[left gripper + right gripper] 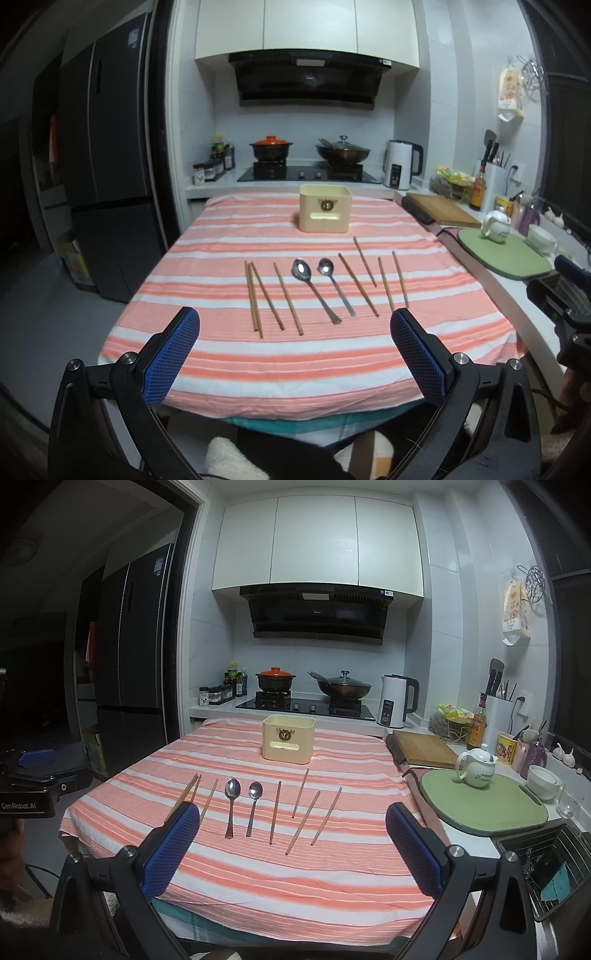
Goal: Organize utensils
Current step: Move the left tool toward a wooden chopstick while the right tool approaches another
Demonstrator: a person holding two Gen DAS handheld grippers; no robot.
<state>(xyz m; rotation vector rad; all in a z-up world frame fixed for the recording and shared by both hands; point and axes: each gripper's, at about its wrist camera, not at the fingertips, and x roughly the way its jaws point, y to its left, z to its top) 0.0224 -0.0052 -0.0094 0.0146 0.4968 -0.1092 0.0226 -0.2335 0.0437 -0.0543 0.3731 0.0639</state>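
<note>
Left gripper (294, 325) gapes above striped cloth (229, 354); chopsticks (253, 295), spoons (314, 288) beyond.

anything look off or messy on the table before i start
Nothing spilled or damaged. The chopsticks lie loose and unevenly angled either side of the two spoons, and one sits further back than the rest. The cream holder stands upright.

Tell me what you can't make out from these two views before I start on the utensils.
- Holder inside: both views look at its front wall, so its contents and any compartments are hidden.
- Leftmost chopsticks: right wrist view, the lower ends are behind the gripper's left finger.
- Chopstick count: left wrist view, two at far left nearly overlap, so the total is uncertain.
- Holder emblem: too small in both.
</note>
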